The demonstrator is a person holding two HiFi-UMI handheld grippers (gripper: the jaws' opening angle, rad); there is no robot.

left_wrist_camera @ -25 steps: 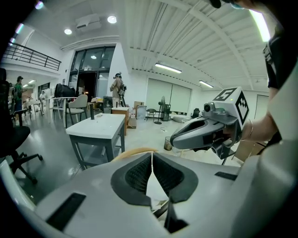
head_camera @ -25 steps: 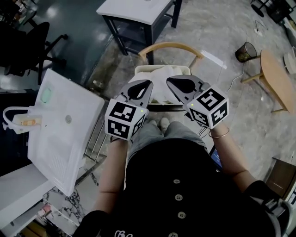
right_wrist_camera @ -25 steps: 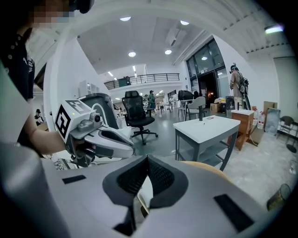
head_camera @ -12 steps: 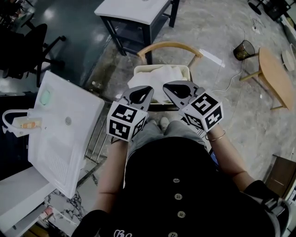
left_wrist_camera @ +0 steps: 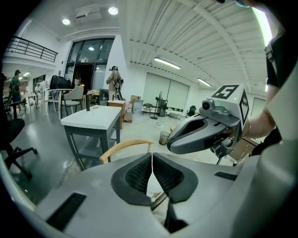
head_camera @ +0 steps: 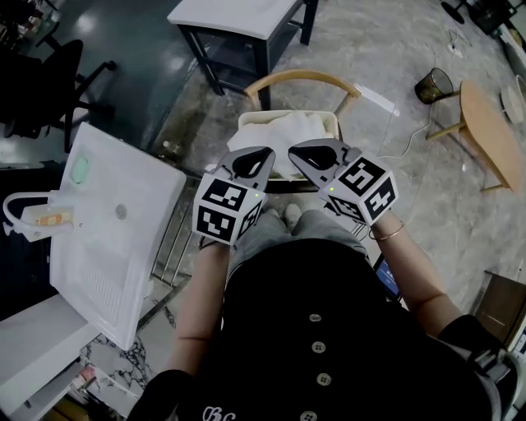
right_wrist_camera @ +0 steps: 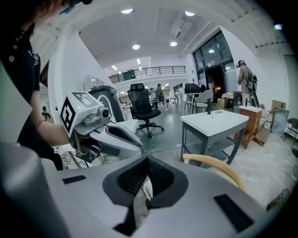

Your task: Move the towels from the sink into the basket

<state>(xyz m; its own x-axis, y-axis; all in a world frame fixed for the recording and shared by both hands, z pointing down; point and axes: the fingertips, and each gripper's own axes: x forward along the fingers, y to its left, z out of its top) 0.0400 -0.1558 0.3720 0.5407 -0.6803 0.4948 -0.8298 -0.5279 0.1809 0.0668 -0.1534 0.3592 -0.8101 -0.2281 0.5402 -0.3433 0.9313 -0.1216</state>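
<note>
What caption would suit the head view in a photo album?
Hand-held grey left gripper and right gripper, both shut, poised over a cream towel in a pale basket; white sink at left.

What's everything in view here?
cream-white towels: heap, number unclear, in the basket
cream basket: one, on the chair seat
curved-back wooden chair: one, tan, centre
white rectangular sink: one, left
green oval object: one, on the sink's far corner
white-topped dark-framed table: one, beyond the chair
black office chair: one, top left
dark wastebasket: one, top right
round wooden table: one, tan, right edge
hand-held grippers: two, grey with marker cubes; left hand-held gripper and right hand-held gripper both shut, above the basket
</note>
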